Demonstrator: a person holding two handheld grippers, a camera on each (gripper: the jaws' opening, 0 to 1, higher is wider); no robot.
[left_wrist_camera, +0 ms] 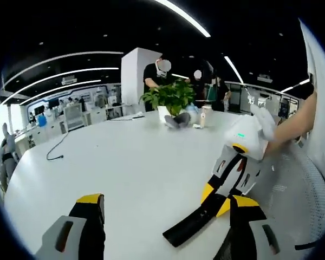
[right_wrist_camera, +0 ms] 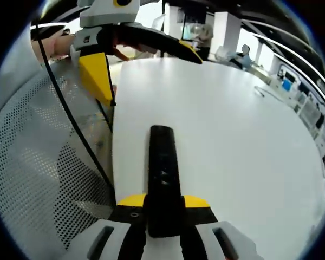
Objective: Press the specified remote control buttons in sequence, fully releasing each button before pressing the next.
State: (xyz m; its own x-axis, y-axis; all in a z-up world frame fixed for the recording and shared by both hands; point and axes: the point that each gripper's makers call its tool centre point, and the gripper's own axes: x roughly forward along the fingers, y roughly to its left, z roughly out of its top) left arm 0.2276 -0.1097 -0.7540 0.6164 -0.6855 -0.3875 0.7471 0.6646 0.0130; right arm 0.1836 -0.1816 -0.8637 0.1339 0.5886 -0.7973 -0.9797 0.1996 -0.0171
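Right tongs [right_wrist_camera: 163, 219] clamped on the black remote [right_wrist_camera: 163, 179], near end pinched, far end over the white worktop [right_wrist_camera: 233, 119] | left tongs [left_wrist_camera: 168, 216] spread apart, released | remote [left_wrist_camera: 197, 219] near their right jaw

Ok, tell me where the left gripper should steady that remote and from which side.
Grip the free far end of the remote, jaws across its narrow width. The right gripper already clamps the near end. It is long and slim, so the left gripper likely does best coming from beyond that tip.
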